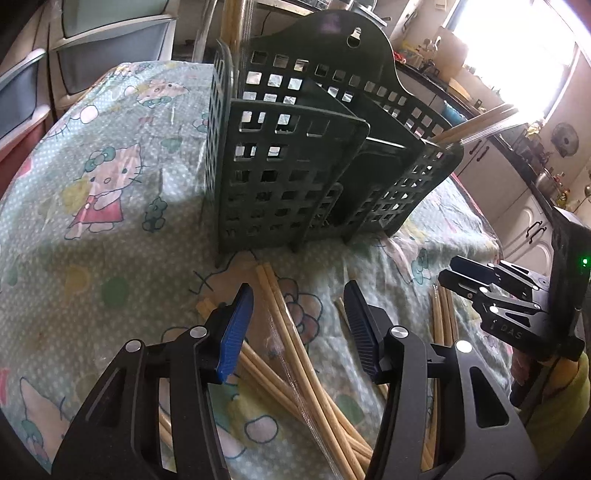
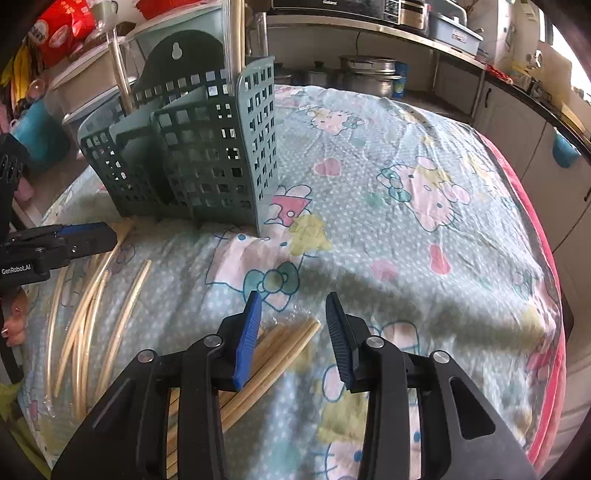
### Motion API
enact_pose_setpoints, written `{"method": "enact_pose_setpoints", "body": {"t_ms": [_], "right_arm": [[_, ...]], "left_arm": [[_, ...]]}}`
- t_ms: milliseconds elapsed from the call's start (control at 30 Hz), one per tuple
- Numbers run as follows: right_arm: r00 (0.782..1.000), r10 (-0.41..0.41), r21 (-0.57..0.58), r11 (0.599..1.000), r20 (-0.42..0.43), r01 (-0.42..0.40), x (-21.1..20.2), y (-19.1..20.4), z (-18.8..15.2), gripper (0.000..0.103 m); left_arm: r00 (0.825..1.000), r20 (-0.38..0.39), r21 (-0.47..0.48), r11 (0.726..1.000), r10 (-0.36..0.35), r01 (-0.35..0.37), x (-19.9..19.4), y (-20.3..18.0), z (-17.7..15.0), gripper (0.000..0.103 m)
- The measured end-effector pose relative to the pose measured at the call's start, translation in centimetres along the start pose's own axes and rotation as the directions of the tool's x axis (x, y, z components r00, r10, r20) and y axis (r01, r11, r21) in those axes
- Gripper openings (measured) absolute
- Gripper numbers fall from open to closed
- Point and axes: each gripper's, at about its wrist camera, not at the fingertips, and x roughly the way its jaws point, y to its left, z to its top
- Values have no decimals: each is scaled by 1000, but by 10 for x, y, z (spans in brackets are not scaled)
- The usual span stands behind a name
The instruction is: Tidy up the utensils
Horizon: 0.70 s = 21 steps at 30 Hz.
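Observation:
A dark green lattice utensil holder (image 1: 295,177) stands upright on the table; chopsticks (image 1: 476,123) stick out of its right compartment and more (image 1: 232,18) out of its back left. It also shows in the right wrist view (image 2: 207,155). Several loose wooden chopsticks (image 1: 295,339) lie on the cloth under my left gripper (image 1: 299,299), which is open and empty just above them. My right gripper (image 2: 293,308) is open and empty above another bundle of chopsticks (image 2: 280,350). More chopsticks (image 2: 88,314) lie to its left. The right gripper also shows in the left wrist view (image 1: 448,271).
The table wears a Hello Kitty cloth (image 2: 424,192) with a clear plastic cover. Kitchen cabinets (image 1: 524,206) and a counter run along the right. Storage drawers (image 1: 92,44) stand at the far left. Pots (image 2: 365,74) sit on a shelf behind the table.

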Motion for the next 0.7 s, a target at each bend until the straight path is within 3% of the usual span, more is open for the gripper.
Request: {"method": "enact_pose_setpoints", "body": {"t_ms": [333,700], "right_arm": [[999,48,-18,999,-14,-49,12,-9,7,1],[993,114,115,987,7,-114,13,-39,4,1]], "left_arm": [[999,-26,-30,999,29,-29,13,6,2,44],[996,-36,-32,996,78,-79,26,3,7,51]]}}
